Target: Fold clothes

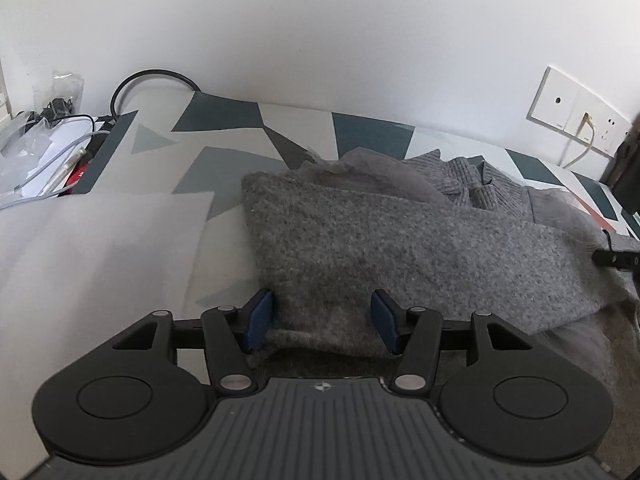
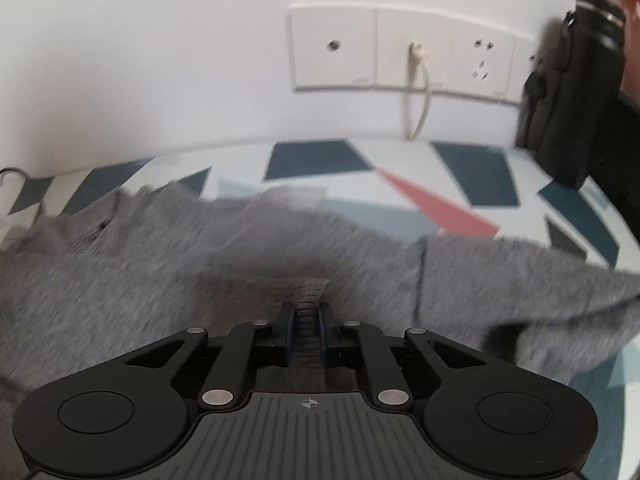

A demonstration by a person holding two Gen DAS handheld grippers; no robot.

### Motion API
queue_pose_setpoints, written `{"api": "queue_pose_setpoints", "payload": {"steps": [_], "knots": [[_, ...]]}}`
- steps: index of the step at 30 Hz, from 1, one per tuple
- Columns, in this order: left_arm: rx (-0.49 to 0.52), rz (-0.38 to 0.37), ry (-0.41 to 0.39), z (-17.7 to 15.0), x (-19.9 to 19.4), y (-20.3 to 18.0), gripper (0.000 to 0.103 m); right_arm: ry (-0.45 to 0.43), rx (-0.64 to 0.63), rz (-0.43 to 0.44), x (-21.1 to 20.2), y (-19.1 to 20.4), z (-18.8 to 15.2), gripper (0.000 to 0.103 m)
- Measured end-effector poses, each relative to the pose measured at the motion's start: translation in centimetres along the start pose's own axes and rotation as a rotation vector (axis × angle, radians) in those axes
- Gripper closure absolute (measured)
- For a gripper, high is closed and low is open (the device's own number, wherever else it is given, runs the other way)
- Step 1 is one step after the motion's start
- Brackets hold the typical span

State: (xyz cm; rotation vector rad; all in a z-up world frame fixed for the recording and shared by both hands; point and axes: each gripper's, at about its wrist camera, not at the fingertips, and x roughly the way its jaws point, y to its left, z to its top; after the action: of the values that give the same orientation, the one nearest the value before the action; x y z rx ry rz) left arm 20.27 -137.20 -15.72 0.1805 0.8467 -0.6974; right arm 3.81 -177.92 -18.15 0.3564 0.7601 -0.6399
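Left wrist view: grey sweater (image 1: 400, 240) lies part-folded on the patterned counter (image 1: 120, 240); left gripper (image 1: 324, 322) has jaws spread around its near edge, not pinching, likely ready to grip.
Right wrist view: right gripper (image 2: 307, 320) jaws pinch a ribbed hem of the sweater, probably to carry a fold across.

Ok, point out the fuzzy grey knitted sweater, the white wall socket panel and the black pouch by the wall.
Fuzzy grey knitted sweater (image 1: 400, 240): left wrist view, its folded body.
White wall socket panel (image 2: 332, 46): right wrist view, leftmost plate.
Black pouch (image 2: 568, 112): right wrist view, its front face.
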Motion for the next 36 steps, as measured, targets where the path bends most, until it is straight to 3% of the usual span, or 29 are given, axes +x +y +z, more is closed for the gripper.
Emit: {"api": "queue_pose_setpoints", "payload": {"steps": [2, 5, 9, 13, 20, 26, 32, 35, 36], "knots": [[-0.002, 0.005, 0.006, 0.1, 0.2, -0.2, 0.042, -0.006, 0.015, -0.027, 0.2, -0.5, 0.6, 0.096], [0.002, -0.002, 0.013, 0.1, 0.3, -0.4, 0.037, -0.038, 0.0, -0.061, -1.0, -1.0, 0.5, 0.074], [0.004, -0.009, 0.023, 0.3, 0.2, -0.5, 0.037, -0.1, -0.109, -0.23, -3.0, -1.8, -1.2, 0.07], [-0.039, -0.026, 0.027, 0.8, -0.2, -0.5, 0.036, -0.114, -0.149, -0.345, -3.7, -3.8, -2.4, 0.054], [-0.035, -0.021, 0.017, 1.2, -0.9, -1.2, 0.034, -0.09, -0.07, -0.315, -3.5, -5.7, -2.5, 0.054], [-0.044, -0.019, 0.013, 1.4, -1.1, -1.4, 0.034, -0.079, -0.315, -0.384, -2.8, -3.3, -3.3, 0.048], [-0.038, -0.017, 0.018, 1.3, -0.9, -1.8, 0.033, -0.055, -0.463, -0.438, -1.2, -2.6, -4.4, 0.048], [-0.047, -0.017, 0.021, 1.4, -0.8, -1.9, 0.033, -0.064, -0.478, -0.444, -0.6, -2.8, -4.4, 0.052], [-0.048, -0.017, 0.022, 1.4, -0.8, -1.9, 0.033, -0.067, -0.476, -0.442, -0.5, -2.8, -4.3, 0.062]]}}
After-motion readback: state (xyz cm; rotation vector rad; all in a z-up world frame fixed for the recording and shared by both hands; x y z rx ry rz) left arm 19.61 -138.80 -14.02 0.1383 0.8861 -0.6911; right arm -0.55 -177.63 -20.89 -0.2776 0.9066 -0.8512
